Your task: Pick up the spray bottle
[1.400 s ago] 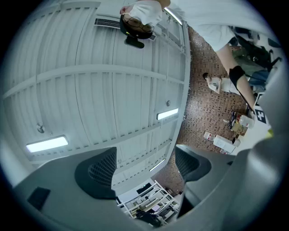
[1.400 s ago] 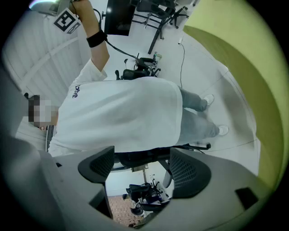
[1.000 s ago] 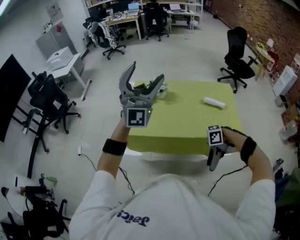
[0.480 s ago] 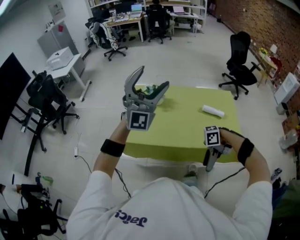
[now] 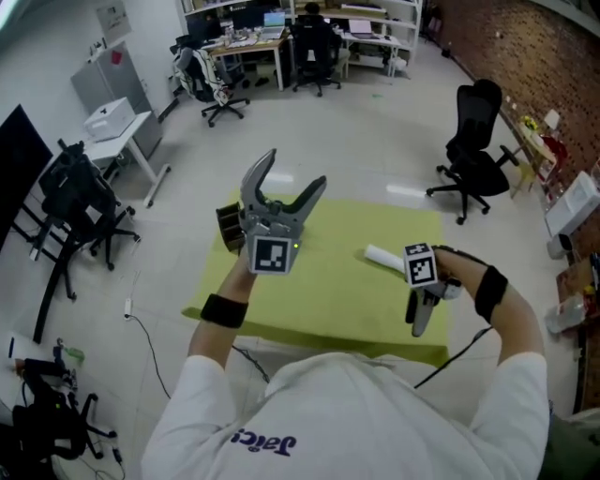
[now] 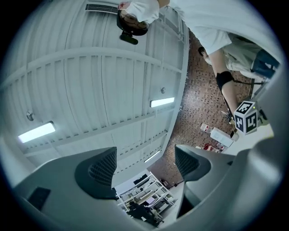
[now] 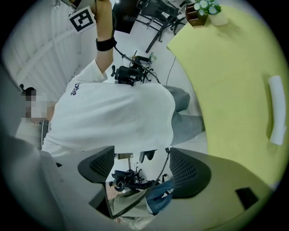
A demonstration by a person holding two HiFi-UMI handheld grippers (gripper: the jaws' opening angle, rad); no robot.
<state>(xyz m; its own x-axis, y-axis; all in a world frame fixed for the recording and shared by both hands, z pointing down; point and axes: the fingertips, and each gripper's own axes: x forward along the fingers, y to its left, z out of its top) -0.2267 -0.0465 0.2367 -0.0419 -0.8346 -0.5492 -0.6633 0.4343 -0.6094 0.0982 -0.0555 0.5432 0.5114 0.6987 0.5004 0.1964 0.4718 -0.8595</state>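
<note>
A white cylindrical object [image 5: 382,256] lies on its side on the yellow-green table [image 5: 319,291], right of centre; no spray head shows on it. It also shows in the right gripper view as the white cylinder [image 7: 275,110] at the far right. My left gripper [image 5: 295,171] is held up above the table's left part, jaws open and pointing upward at the ceiling [image 6: 104,67], nothing between them [image 6: 144,164]. My right gripper [image 5: 418,323] hangs near the table's front right edge, just beside the cylinder, jaws open and pointing down and back at my torso [image 7: 140,169].
A dark small box [image 5: 229,225] sits at the table's far left corner, partly hidden by the left gripper; the right gripper view shows a potted plant [image 7: 208,9] there. Office chairs [image 5: 473,155] and desks stand around on the pale floor. A cable runs down from the right gripper.
The view has shifted so the table sits lower and more central. The right gripper now lies closer to the white cylinder. The left gripper stays raised and open.
</note>
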